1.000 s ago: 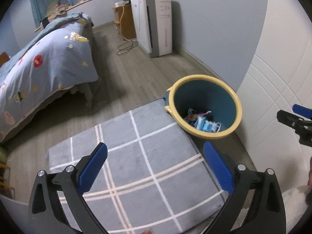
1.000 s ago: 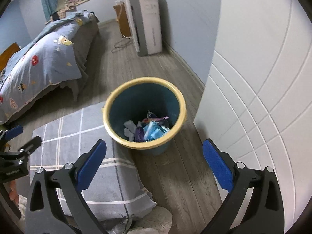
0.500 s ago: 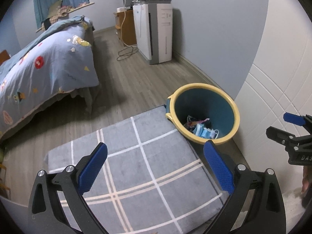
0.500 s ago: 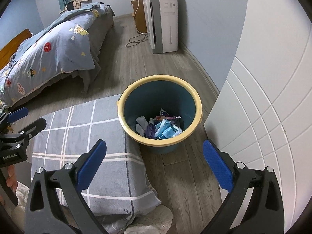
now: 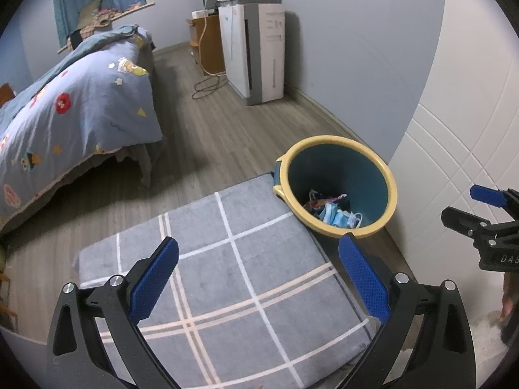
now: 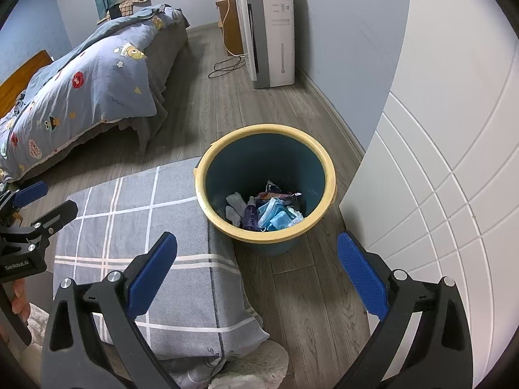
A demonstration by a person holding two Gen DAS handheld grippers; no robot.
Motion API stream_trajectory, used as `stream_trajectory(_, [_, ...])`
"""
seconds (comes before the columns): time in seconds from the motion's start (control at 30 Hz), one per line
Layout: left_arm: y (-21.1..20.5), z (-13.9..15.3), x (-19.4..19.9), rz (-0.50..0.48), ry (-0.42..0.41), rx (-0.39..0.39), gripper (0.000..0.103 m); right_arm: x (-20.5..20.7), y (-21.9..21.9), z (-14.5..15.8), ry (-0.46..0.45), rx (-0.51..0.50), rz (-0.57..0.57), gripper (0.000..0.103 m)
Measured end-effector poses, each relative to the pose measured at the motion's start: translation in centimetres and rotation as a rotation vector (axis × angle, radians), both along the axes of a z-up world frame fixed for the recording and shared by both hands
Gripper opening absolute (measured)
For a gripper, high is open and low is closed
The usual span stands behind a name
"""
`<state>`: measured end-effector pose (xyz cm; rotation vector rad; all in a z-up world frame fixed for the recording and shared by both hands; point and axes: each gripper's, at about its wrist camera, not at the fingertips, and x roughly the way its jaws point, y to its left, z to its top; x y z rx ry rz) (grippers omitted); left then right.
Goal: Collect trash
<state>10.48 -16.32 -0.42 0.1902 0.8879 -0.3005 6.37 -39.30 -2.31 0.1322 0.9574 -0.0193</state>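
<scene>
A teal bin with a yellow rim [image 6: 207,168] stands on the wood floor beside a grey checked cushion [image 6: 146,227]. It holds trash [image 6: 269,207]: blue face masks, wrappers and a purple item. The bin also shows in the left wrist view [image 5: 392,191], with the trash [image 5: 334,212] inside. My left gripper [image 5: 259,278] is open and empty above the cushion [image 5: 227,275]. My right gripper [image 6: 258,270] is open and empty, above the floor just in front of the bin. Each gripper shows at the edge of the other's view.
A bed with a blue patterned quilt [image 5: 71,110] stands at the left. A white appliance [image 5: 256,55] with a cable on the floor stands against the far wall. A white panelled door or wardrobe [image 6: 447,162] rises close on the right. A fluffy white rug [image 6: 253,369] lies under the cushion's near edge.
Both grippers have pulled back and up from the bin, so it looks smaller and farther away. Both stay open and empty.
</scene>
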Motion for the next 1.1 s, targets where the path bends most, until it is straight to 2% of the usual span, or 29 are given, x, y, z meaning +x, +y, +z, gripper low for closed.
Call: stream_trajectory(1.1, [0.16,-0.42,-0.10,-0.007,0.009,0.000,0.098,0.07,-0.16,0.05,0.003,0.002,-0.002,0.097])
